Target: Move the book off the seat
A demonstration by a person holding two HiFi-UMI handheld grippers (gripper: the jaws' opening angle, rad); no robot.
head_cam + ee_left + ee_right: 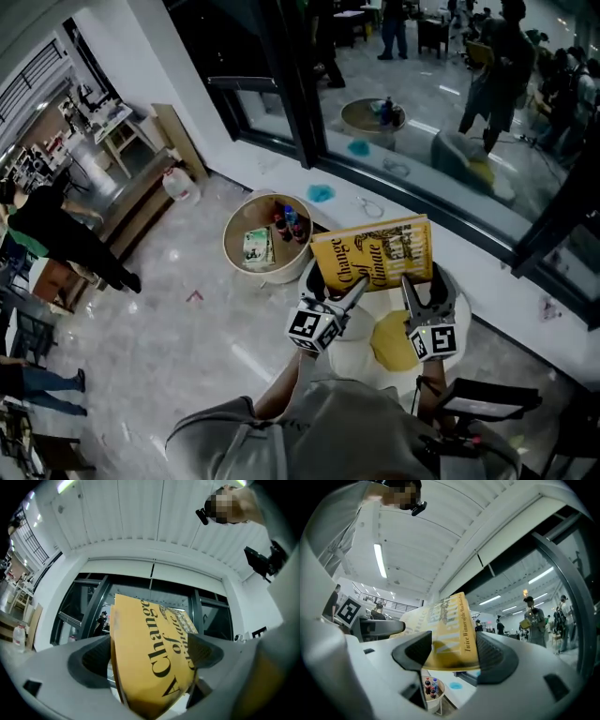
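A yellow book (371, 252) with black title print hangs in the air in front of the person, cover up, held at its near edge by both grippers. My left gripper (339, 291) is shut on the book's left near corner; in the left gripper view the book (150, 663) fills the space between the jaws of my left gripper (147, 656). My right gripper (427, 286) is shut on the right near part, and in the right gripper view the spine (466, 630) sits between the pads of my right gripper (454, 653). Below lies a white round seat (352, 349) with a yellow cushion (394, 342).
A round tub table (234, 225) with bottles (286, 223) and a packet stands left of the seat. A glass wall with a low white ledge (487, 272) runs behind. A water jug (178, 185) stands by the wall. A black chair (487, 398) is at lower right; people stand at left.
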